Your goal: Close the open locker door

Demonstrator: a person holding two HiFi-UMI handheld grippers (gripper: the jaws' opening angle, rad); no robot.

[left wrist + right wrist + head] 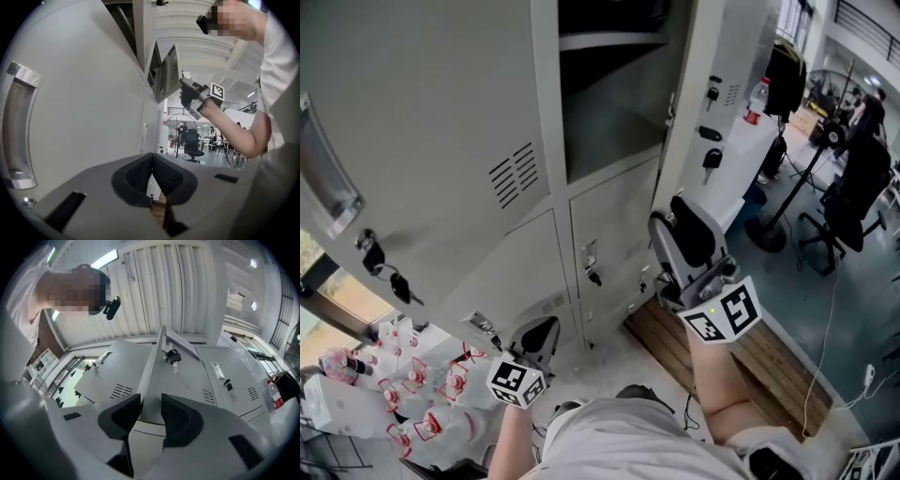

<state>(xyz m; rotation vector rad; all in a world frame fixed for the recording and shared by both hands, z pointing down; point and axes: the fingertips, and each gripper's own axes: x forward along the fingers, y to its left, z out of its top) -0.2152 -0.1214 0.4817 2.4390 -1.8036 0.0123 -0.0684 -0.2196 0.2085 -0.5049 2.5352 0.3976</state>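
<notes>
The grey locker bank has one compartment standing open. Its door swings out on the right and shows nearly edge-on in the head view. My right gripper is raised to the door's lower edge. In the right gripper view the open jaws straddle the door's thin edge, with the door's keys hanging just beyond. The left gripper view shows the door with the right gripper at it. My left gripper hangs low by the lockers, shut and empty.
A large grey panel with a recessed handle, vents and hanging keys fills the left. Shrink-wrapped bottles lie on the floor at lower left. A wooden pallet lies at the lockers' foot. Office chairs and a stand are at far right.
</notes>
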